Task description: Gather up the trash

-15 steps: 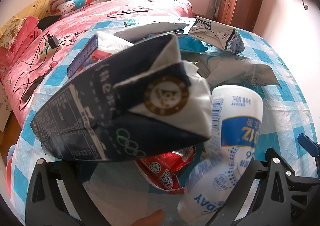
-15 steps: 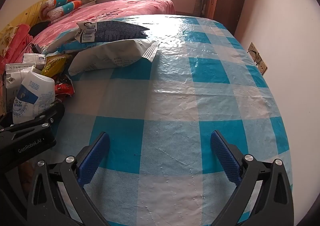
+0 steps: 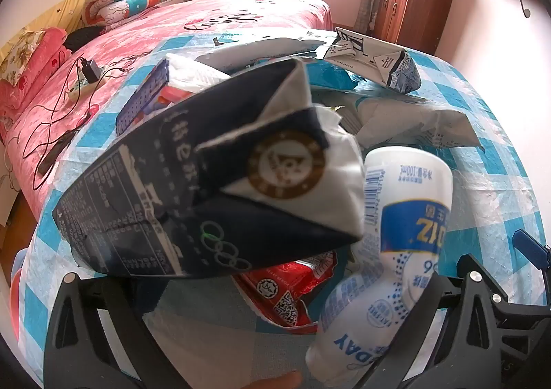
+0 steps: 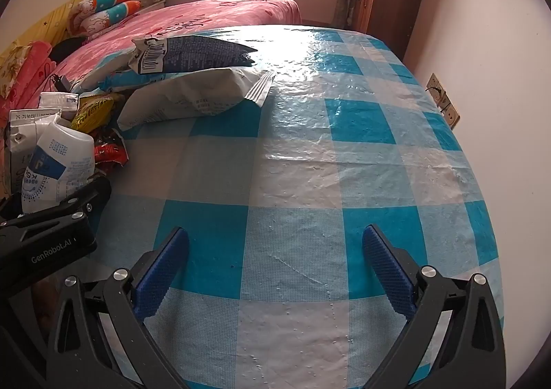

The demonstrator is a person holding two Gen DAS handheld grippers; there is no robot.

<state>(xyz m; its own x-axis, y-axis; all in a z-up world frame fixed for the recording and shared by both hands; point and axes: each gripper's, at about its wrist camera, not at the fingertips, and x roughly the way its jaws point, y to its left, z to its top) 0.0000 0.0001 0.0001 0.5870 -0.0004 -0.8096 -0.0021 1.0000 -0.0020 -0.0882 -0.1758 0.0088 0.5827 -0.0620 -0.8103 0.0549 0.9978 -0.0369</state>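
Gripping two pieces of trash at once, the left tool [image 3: 275, 316] is closed on a flattened dark milk carton [image 3: 206, 203] and a small white yogurt bottle [image 3: 389, 251], both held up in front of its camera above the checkered table [image 4: 310, 182]. The carton looks light and soft-walled, already crushed, so it would likely fold further under pressure; a hold across its flat faces seems safest. The bottle appears thin and smooth, probably slippery, and is pinched low on its body beside the carton, so it could twist free. The right tool [image 4: 275, 272] hangs open and empty over a bare stretch of table, its blue fingers [image 4: 162, 272] spread wide. Remaining trash lies at the far left: a white crinkled bag [image 4: 193, 96], a dark barcoded packet [image 4: 193, 53] on top of it, and red [image 4: 110, 149] and yellow [image 4: 93, 111] wrappers nearer. The left wrist view shows the held items close up but hides most of the table; the right wrist view shows the open cloth, the pile's layout, and the left tool from the side.
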